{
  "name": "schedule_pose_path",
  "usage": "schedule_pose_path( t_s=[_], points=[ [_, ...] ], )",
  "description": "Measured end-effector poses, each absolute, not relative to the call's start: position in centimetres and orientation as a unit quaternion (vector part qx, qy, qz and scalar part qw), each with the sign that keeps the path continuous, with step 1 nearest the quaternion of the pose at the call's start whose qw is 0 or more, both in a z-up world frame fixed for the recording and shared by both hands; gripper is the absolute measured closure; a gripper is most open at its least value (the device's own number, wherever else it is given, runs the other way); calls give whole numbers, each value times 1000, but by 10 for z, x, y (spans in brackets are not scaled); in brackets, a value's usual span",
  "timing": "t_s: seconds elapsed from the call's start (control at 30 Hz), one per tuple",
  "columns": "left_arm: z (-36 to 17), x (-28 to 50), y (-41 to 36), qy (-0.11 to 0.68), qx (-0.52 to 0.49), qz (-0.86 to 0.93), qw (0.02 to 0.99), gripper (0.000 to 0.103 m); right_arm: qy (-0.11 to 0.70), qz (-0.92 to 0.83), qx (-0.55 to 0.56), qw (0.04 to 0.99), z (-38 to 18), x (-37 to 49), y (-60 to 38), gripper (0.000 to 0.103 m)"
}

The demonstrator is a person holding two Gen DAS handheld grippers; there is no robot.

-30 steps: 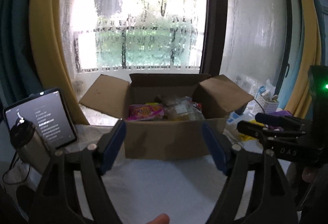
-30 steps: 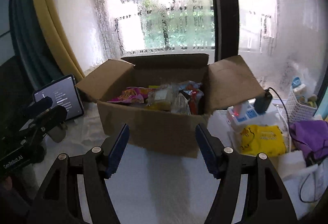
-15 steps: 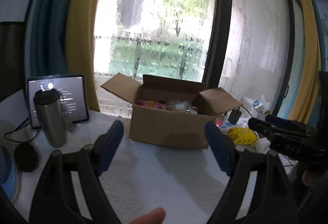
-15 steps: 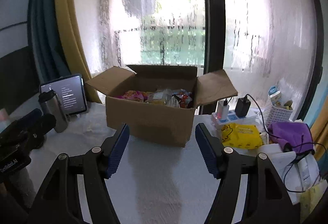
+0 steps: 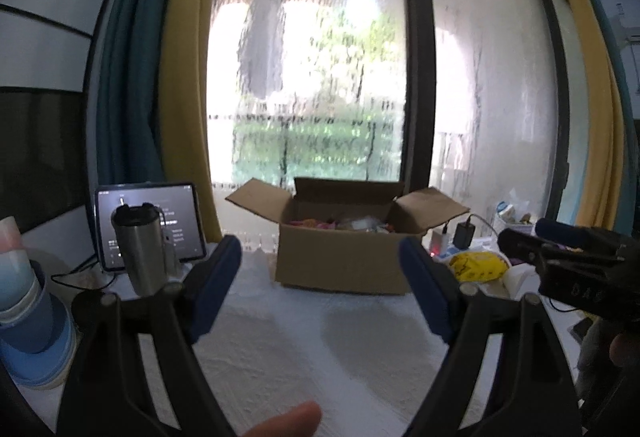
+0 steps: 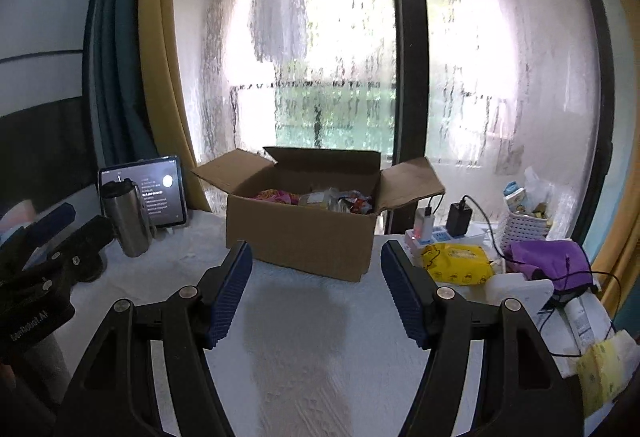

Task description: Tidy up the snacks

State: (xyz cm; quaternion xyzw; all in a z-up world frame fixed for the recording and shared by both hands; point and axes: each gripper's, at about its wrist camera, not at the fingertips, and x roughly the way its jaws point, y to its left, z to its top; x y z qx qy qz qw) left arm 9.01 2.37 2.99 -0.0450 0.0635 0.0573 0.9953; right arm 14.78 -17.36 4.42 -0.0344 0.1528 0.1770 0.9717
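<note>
Both of my claws hang wide and empty over the near part of the white-covered tabletop (image 6: 304, 357) — the left claw (image 5: 320, 285) and the right claw (image 6: 316, 289) each frame the box (image 6: 304, 241), which sits well apart from them at the far side by the window. The snacks (image 6: 320, 199) lie heaped inside it, a pink packet to the left and clear and red wrappers to the right; I cannot tell how many there are or how they overlap. My worry is the reach in: the flaps (image 6: 408, 181) stand splayed out to left and right, and a claw coming low could catch one and shove the light box toward the window. The wrappers look slick and crinkly, so a pinch on a loose corner may slip or drag a neighbour out with it. To the left, the steel mug (image 6: 126, 221) stands just in front of the tablet (image 6: 150, 197) — a wide swing of my left arm could topple it. To the right, the charger cables (image 6: 480, 221) and the yellow pack (image 6: 456, 263) crowd the box's side, and a claw could snag a cord.
</note>
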Motion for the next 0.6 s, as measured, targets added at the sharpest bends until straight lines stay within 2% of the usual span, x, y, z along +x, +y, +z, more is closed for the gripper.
schedule_pose_path(
  t_s=[0.4,0.6],
  points=[
    [20,56,5,24,-38,40,998,21,99,153,-54,982,35,100,-189,33],
    [26,39,2,19,-36,31,999,20,91,148,-47,984,34,83,-198,28]
  ],
)
